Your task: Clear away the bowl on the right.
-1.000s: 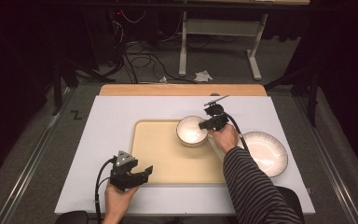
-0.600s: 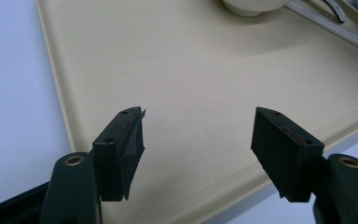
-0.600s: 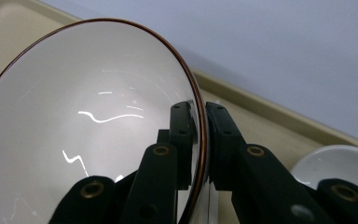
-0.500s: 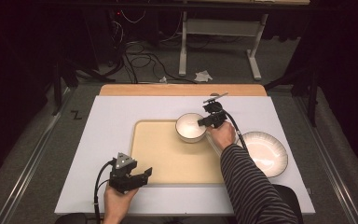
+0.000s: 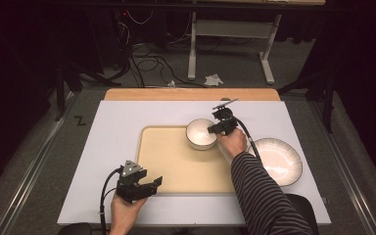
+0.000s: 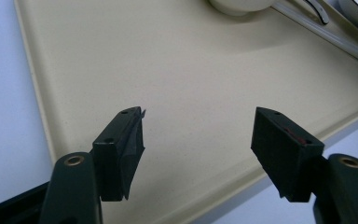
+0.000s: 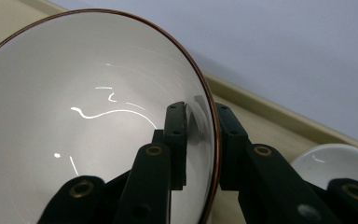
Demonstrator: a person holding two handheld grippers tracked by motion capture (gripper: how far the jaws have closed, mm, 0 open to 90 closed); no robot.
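Two grippers | right gripper [image 7: 203, 140] jaws astride bowl [image 7: 74, 116] rim, just been opening; left gripper [image 6: 198, 140] agape over tray [image 6: 191, 70]; no writing legible

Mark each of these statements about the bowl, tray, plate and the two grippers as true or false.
1. The white brown-rimmed bowl sits on the beige tray. True.
2. The right gripper has a jaw on each side of the bowl's rim. True.
3. The left gripper holds a spoon. False: its jaws stand open, with nothing between them.
4. The white ribbed plate lies on the tray. False: it lies on the white table mat, right of the tray.
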